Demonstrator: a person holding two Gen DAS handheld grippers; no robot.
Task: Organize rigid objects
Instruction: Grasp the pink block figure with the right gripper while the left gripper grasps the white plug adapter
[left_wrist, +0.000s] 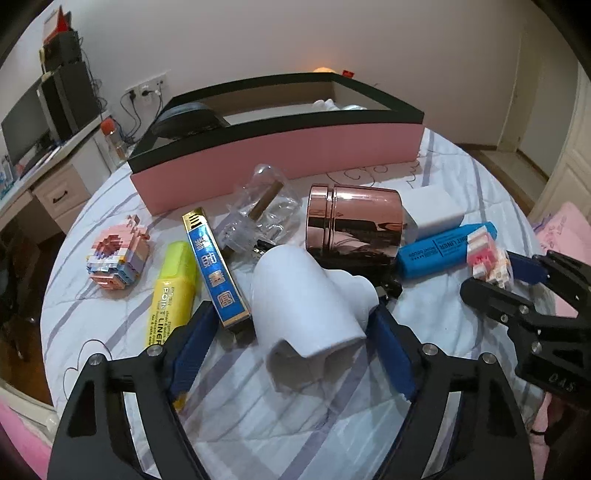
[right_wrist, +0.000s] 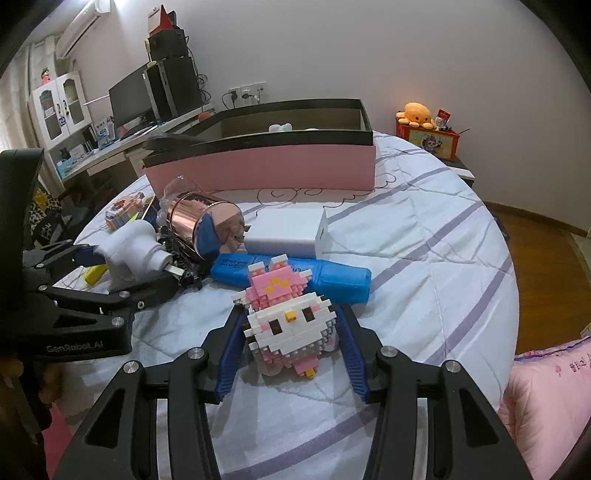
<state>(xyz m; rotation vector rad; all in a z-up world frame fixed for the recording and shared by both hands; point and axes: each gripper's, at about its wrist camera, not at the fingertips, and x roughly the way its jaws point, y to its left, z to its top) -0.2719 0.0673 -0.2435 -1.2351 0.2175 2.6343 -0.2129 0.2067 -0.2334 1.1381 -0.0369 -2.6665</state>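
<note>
We take the pink box (left_wrist: 280, 158) with the black rim as our landmark; every loose item lies on the quilt (right_wrist: 424, 258) on the near side of it. The left gripper (left_wrist: 295, 325) straddles a white moulded piece (left_wrist: 306, 299), fingers spread; the right pad looks to be at its knobbed end, the left pad stands clear, so we judge no firm hold yet. The right gripper (right_wrist: 291, 332) pinches a pink-and-white brick-built figure (right_wrist: 288, 317), pads pressed to both flanks. Risks, as we judge them: the white piece is smooth and tapered, and a one-sided contact could squirt it toward the copper tin (left_wrist: 354, 225), which lies on its side and could roll. The brick figure is press-fit; squeezing harder or bumping the box rim might shed bricks. The blue highlighter (right_wrist: 332, 277) lies just behind the figure and may be dragged. Both grippers work close together and could collide heading for the box.
</note>
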